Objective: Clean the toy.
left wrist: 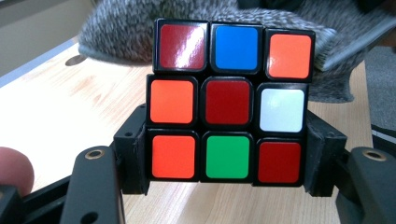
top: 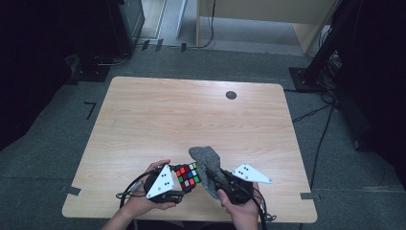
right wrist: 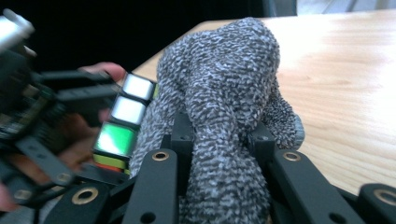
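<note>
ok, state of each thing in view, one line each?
puzzle cube: scrambled, clamped by its sides, lifted off the table.
grey cloth: bunched, draped against the cube.
left tool: shut on the puzzle cube.
right tool: shut on the grey cloth.
table: wooden top, bare beyond the hands.

The puzzle cube [left wrist: 229, 102] shows red, blue, orange, white and green stickers; the cloth [right wrist: 219, 107] is speckled grey.

No text, label, brand, number or sign can be read anywhere.
</note>
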The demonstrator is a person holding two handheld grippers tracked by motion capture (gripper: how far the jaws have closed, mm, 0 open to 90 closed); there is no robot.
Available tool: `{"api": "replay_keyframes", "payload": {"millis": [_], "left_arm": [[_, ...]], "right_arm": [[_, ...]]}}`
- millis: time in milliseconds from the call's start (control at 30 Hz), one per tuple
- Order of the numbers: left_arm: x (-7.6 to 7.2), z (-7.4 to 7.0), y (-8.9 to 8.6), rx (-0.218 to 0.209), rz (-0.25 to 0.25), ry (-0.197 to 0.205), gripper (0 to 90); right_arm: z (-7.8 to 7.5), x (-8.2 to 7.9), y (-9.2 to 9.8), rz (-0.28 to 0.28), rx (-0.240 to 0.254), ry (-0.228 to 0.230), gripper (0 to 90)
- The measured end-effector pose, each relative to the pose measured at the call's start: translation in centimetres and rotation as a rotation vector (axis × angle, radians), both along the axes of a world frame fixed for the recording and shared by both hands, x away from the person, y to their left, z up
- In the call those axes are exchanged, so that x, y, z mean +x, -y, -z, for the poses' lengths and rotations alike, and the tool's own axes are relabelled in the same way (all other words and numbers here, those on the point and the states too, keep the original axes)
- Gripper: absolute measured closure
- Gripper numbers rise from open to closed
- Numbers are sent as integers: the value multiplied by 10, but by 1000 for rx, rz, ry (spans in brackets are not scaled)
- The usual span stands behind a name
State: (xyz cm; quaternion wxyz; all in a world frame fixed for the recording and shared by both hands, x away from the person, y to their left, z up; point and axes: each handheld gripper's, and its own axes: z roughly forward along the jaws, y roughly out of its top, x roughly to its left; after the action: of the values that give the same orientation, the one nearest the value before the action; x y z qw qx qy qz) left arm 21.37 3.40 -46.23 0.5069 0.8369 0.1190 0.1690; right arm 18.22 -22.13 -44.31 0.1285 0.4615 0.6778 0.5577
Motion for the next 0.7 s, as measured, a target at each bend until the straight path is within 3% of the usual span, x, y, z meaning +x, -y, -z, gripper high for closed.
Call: {"api": "replay_keyframes", "payload": {"millis": [133,200,233,267,367,433,533,600,633,700], "left_arm": [[-1,1,0,5,4,14,341],[-2,-2,-2,-22,10,13,341],[-2,-3,-3,-29,11,16,341],[-2,-4,-4,-39,13,12,341],[0,-7,-8,-83,19,-3,341],[1,-7,-8,-63,3,2,341],[2,-1,-3,29,-40,32,342],[3,1,2,65,-63,11,341],[3,2,5,88,-75,0,341],[1,4,13,141,-103,16,341]], "right_arm": [[-13,-10,-12,-86,41,73,709],[-14,-12,-18,-88,7,95,705],[-13,-11,-18,-80,19,97,705],[-11,-9,-15,-69,30,81,705],[-2,0,0,20,-8,13,708],[-1,0,7,41,16,5,708],[-13,-7,1,8,30,71,706],[-21,-15,-14,-38,-39,134,701],[-23,-18,-23,-58,-100,153,693],[-19,-23,-42,-58,-233,179,653]]}}
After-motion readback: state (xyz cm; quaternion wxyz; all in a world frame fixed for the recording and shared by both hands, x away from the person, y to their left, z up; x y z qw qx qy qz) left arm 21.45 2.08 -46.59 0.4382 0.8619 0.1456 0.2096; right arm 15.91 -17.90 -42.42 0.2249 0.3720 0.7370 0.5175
